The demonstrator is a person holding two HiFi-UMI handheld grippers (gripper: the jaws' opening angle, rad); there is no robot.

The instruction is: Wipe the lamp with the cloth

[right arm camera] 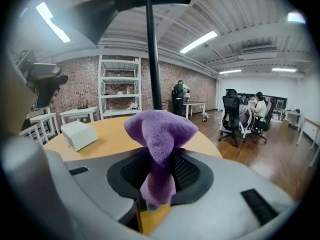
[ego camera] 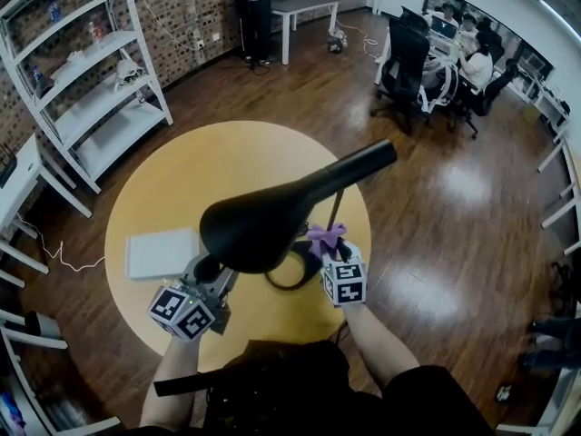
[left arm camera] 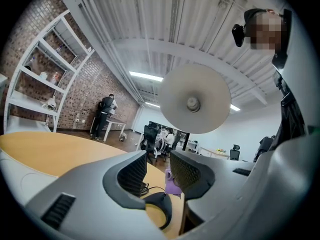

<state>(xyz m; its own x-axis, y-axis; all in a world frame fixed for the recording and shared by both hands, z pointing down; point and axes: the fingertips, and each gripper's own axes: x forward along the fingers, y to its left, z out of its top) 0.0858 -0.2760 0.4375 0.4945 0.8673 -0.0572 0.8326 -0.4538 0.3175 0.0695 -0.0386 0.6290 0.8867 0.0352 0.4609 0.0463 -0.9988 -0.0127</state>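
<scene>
A black lamp stands on the round yellow table [ego camera: 182,180]. Its wide shade [ego camera: 254,227] hangs over the table's near side, above the ring-shaped base [ego camera: 295,275]. My right gripper [ego camera: 329,251] is just right of the base, shut on a purple cloth [ego camera: 325,238]. In the right gripper view the cloth [right arm camera: 160,139] bunches up out of the jaws, with the lamp's thin stem [right arm camera: 152,59] right behind it. My left gripper [ego camera: 207,271] is under the shade's left side, open and empty. In the left gripper view the shade's pale underside [left arm camera: 195,99] is overhead and the base [left arm camera: 160,206] lies beyond the jaws.
A white box [ego camera: 162,252] lies on the table left of the lamp. White shelving [ego camera: 91,89] stands along the brick wall at the left. Office chairs [ego camera: 408,62] and seated people are at desks at the far right, over wooden floor.
</scene>
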